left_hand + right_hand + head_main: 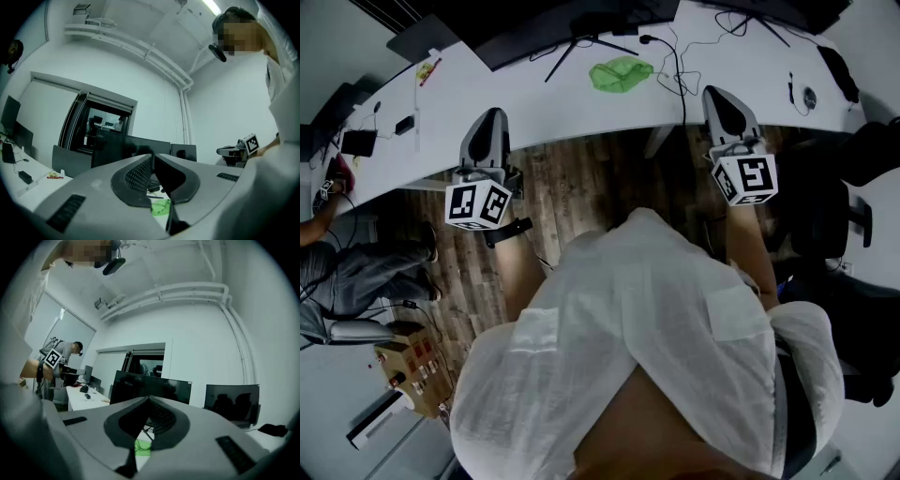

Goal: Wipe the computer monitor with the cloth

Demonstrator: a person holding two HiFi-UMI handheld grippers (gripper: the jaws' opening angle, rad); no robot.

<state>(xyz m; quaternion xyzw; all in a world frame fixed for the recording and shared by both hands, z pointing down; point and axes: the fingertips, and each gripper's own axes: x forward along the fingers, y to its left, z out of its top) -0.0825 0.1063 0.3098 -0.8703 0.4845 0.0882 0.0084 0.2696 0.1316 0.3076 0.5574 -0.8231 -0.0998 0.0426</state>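
Cloth [621, 73], green and crumpled, is lying on the white desk [534, 103], just in front of the dark monitor [562, 28] and beside its thin stand legs. It may be touching one leg, but the head view is too small to tell. Black cables [677, 66] are trailing across the desk just to the cloth's right.

The left gripper [492, 114] is hanging over the wooden floor [581, 178] at the desk's near edge, to the left of the cloth and short of it. Its jaws are pressing together at the tips with nothing between them. In the left gripper view the cloth is showing low, beneath the closed jaws, and the monitor is standing behind them.

The right gripper [719, 94] is reaching just over the desk edge, to the right of the cloth and apart from it. Its jaws are also meeting at the tips and holding nothing. In the right gripper view the cloth is peeking out below the jaws, with the monitor beyond and a second dark screen [232, 401] further right.

The cloth is lying between the two grippers, and neither is touching it.
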